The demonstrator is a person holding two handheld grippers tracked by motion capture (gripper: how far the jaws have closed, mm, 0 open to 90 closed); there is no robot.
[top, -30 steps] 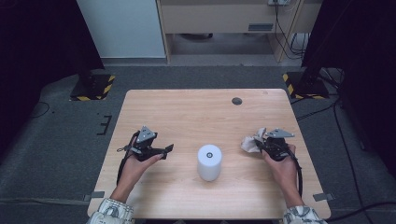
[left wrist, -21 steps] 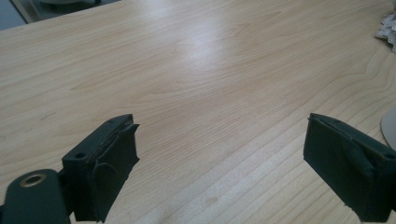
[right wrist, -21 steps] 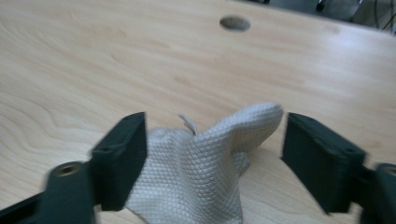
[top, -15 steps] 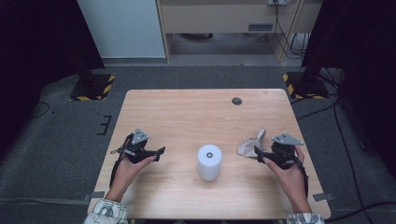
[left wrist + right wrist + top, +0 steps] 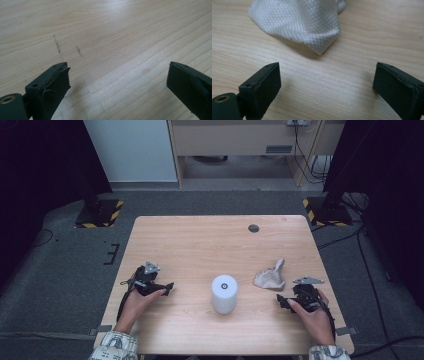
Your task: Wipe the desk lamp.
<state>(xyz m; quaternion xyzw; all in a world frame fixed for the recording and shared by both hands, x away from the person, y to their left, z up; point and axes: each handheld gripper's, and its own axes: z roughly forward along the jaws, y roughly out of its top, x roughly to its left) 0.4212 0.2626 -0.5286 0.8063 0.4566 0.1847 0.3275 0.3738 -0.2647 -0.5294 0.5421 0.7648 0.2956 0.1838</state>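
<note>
The crumpled white cloth (image 5: 270, 277) now lies free on the wooden table (image 5: 200, 245), right of the white roll (image 5: 224, 292). The right gripper (image 5: 281, 301) has backed off, seemingly just near it, jaws spread wide, empty.

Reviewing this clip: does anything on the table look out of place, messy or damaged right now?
The white cloth lies crumpled in a heap, one corner sticking up, right of the upright white roll. On the left tongs, one pad's black covering looks torn and peeling at its edge. Faint dark scuffs mark the table. Nothing is spilled.
</note>
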